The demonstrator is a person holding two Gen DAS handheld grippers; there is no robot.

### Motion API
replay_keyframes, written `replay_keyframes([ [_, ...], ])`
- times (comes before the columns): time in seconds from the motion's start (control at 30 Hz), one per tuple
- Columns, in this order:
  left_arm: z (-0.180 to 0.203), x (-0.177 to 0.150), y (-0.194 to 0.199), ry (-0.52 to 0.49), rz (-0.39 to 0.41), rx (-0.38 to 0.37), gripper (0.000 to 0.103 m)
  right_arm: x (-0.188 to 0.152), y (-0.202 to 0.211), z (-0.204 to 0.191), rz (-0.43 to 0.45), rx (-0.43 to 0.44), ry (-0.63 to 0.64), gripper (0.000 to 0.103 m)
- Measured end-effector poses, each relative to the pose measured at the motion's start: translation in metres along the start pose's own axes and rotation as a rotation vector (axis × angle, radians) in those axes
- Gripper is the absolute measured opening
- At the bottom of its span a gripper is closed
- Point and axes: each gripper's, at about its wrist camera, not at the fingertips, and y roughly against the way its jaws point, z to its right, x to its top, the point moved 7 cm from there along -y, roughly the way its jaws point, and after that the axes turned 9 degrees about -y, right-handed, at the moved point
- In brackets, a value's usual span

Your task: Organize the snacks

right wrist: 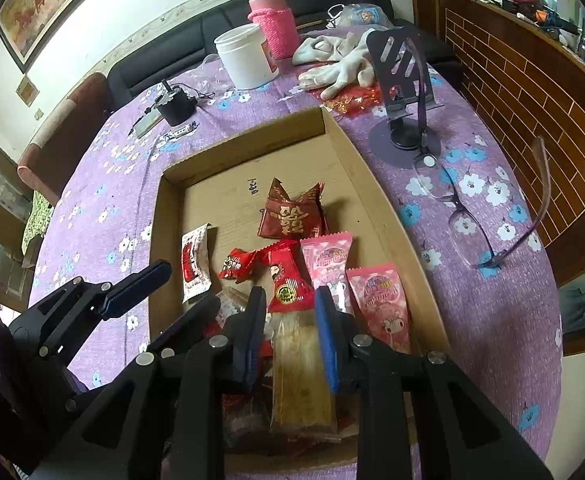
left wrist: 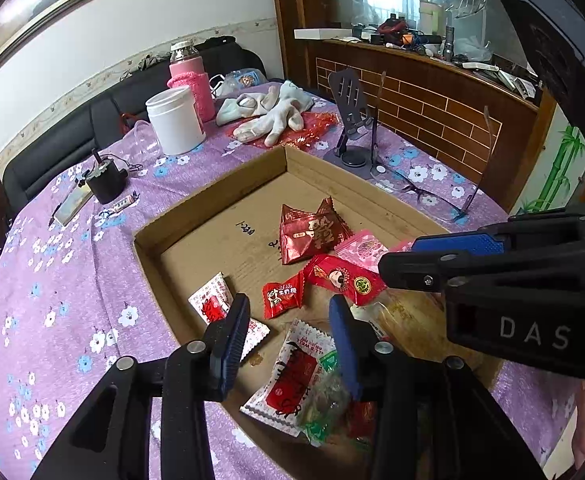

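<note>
Snacks lie scattered inside the shallow cardboard tray (left wrist: pixel 212 196) on the purple flowered tabletop (left wrist: pixel 52 280); in the left wrist view the left gripper (left wrist: pixel 288 332) hangs over the tray's near edge, fingers parted and empty above a red-and-white packet (left wrist: pixel 292 376). In the right wrist view the right gripper (right wrist: pixel 288 320) has its fingers slightly apart on either side of a clear-wrapped tan bar (right wrist: pixel 300 376), not visibly pressing it, with two pink packets (right wrist: pixel 376 304) just beside it in the tray.
</note>
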Motion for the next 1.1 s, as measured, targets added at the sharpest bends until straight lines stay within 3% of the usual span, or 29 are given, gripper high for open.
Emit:
replay_keyframes([
  [0.17,0.000,-0.001,0.009,-0.010,0.016,0.002,0.053,-0.003,0.005,0.000,0.007,-0.004,-0.010,0.024],
  [0.3,-0.002,-0.003,0.016,-0.009,0.028,0.006,0.064,-0.006,0.009,-0.001,0.016,-0.008,-0.019,0.030],
  [0.43,-0.004,-0.007,0.022,-0.008,0.031,0.003,0.066,-0.010,0.012,-0.002,0.022,-0.014,-0.029,0.031],
  [0.83,-0.019,-0.029,0.049,0.020,0.067,0.001,0.101,-0.036,0.037,-0.001,0.075,-0.072,-0.054,0.059],
  [1.1,-0.029,-0.051,0.071,0.037,0.068,-0.038,0.102,-0.071,0.069,-0.014,0.176,-0.134,0.008,0.082],
])
